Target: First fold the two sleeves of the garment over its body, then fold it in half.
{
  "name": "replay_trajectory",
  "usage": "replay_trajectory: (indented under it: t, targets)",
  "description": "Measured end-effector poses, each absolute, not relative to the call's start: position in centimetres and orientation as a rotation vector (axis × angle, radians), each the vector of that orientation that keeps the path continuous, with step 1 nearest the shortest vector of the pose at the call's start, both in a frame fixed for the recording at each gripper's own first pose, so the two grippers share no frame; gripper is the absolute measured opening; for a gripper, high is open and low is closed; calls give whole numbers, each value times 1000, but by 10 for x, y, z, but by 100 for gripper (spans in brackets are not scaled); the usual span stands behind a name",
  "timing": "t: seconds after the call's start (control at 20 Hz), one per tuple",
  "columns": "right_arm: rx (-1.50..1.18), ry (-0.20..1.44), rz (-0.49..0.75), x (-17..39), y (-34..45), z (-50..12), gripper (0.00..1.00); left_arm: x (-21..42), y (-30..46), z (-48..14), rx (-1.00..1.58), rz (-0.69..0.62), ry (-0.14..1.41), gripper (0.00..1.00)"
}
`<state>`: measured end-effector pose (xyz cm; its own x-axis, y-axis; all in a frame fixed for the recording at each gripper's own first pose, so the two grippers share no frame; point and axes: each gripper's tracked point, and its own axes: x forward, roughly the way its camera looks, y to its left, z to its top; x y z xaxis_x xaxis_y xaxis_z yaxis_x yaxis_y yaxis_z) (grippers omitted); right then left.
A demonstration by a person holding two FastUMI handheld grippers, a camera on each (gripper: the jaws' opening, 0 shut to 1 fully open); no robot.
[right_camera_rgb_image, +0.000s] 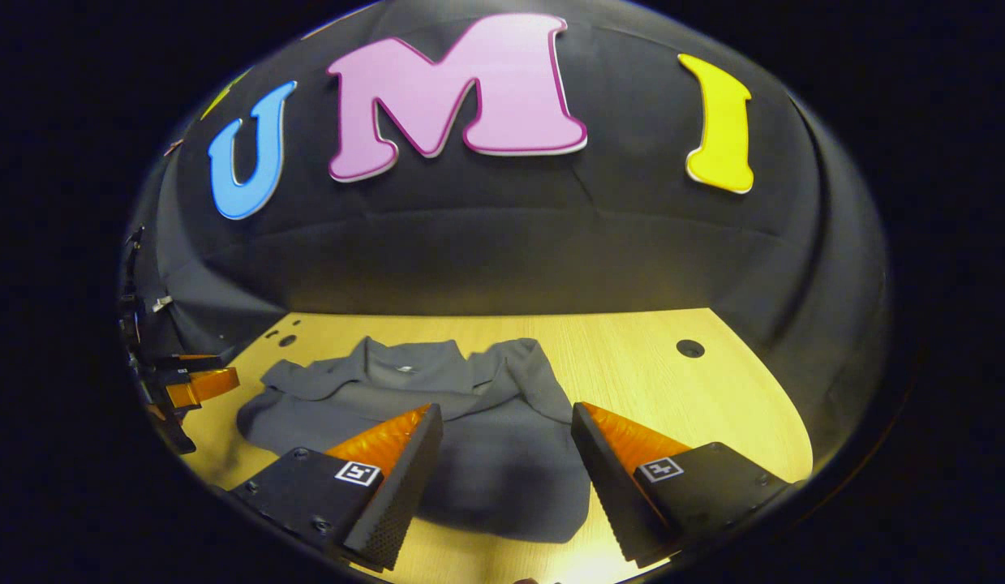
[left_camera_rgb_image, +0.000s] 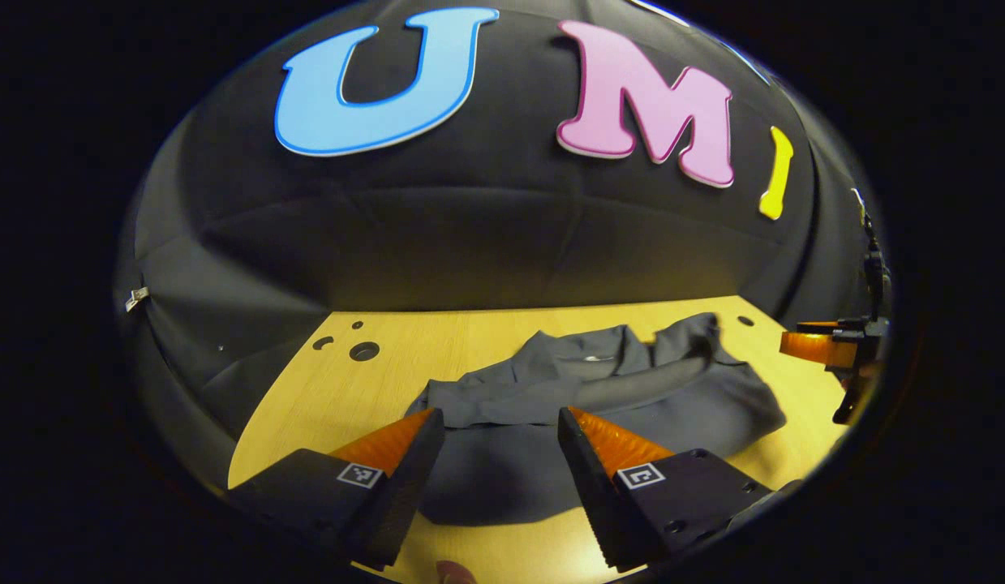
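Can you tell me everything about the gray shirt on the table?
The gray shirt is soft, dull cloth with a collar at its far end. It lies flat on the wooden table, both sleeves already folded across its body, leaving wrinkled ridges. Its near hem curves toward the cameras. Neither open gripper touches it.

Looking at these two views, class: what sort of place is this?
Probably a recording booth: a black cloth wall, a pale wooden table with drilled holes, and a grey garment laid out.
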<state>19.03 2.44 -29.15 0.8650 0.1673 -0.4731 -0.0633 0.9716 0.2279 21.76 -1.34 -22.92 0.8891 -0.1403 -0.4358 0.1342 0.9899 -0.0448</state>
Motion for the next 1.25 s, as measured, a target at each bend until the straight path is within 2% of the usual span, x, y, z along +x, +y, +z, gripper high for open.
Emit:
replay_trajectory:
  t: [0.2,0.5,0.65,0.85,1.05,1.25]
  targets:
    - [229,482,161,145,33,-252,99,170,-18,-183,-14,-161,389,89]
    - [217,470,201,85,43,-219,99,99,-29,-161,-19,-170,373,89]
    - [193,456,240,63,43,-212,99,68,-32,-164,-55,-145,389,89]
    - [202,474,301,43,40,-215,99,41,-20,-162,-69,-49,409,89]
    - [234,477,280,34,26,-214,99,26,-11,-159,-71,7,403,89]
    - [237,448,224,14,21,-203,99,14,-7,-159,-58,-19,402,89]
